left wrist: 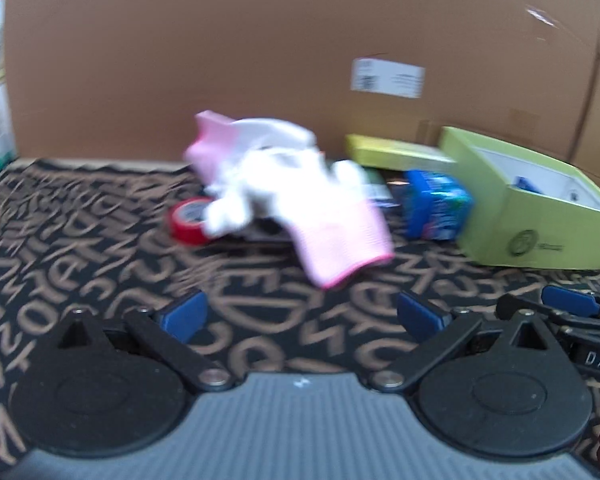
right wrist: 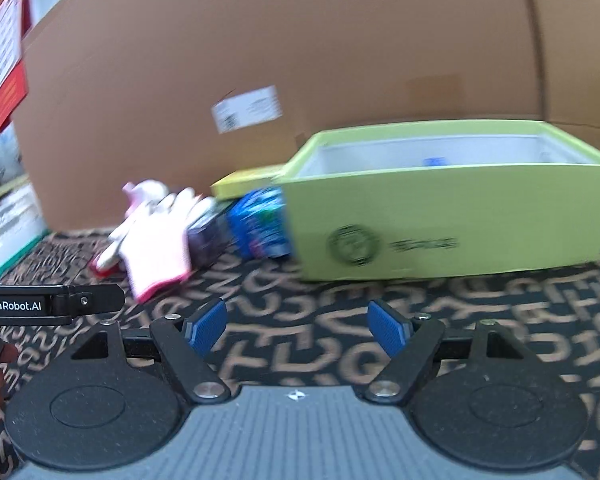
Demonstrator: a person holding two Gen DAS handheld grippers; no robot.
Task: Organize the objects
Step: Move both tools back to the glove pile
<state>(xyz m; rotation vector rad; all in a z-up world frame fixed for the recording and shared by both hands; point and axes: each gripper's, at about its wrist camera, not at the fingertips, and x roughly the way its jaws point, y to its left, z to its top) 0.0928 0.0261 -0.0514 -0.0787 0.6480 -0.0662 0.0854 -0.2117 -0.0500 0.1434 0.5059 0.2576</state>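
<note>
On the desk [left wrist: 80, 216], covered in a dark cloth patterned with tan lettering, the loose things lie in a row in front of a big brown cardboard sheet [left wrist: 260, 60]. Furthest left is a red roll of tape [left wrist: 186, 220], half hidden under a pair of white knitted gloves with pink cuffs [left wrist: 300, 192]. Just right of the gloves sits a blue printed packet [left wrist: 436, 208], touching the wall of the open lime-green cardboard box [left wrist: 540, 236], whose flat lime-green lid [left wrist: 392, 154] lies behind the packet. Something small and blue already sits inside the box; blur hides what it is.

The left hand-held gripper [left wrist: 300, 312] is spread as wide as it goes, with nothing between its blue pads, aimed at the gloves from well short of them. The right hand-held gripper [right wrist: 296, 326] is also parted and empty, facing the gap between the packet and the box front.

The step in hand looks like reaching for the next item to put in the box. To do it well, I would bring the left one in low over the nearer pink cuff, close on a bunched fold so both gloves come together, and lift clear of the tape so it is not dragged. The soft knit will sag, so carry it high over the box wall. The right one could take the packet, gripping across its narrow sides.
</note>
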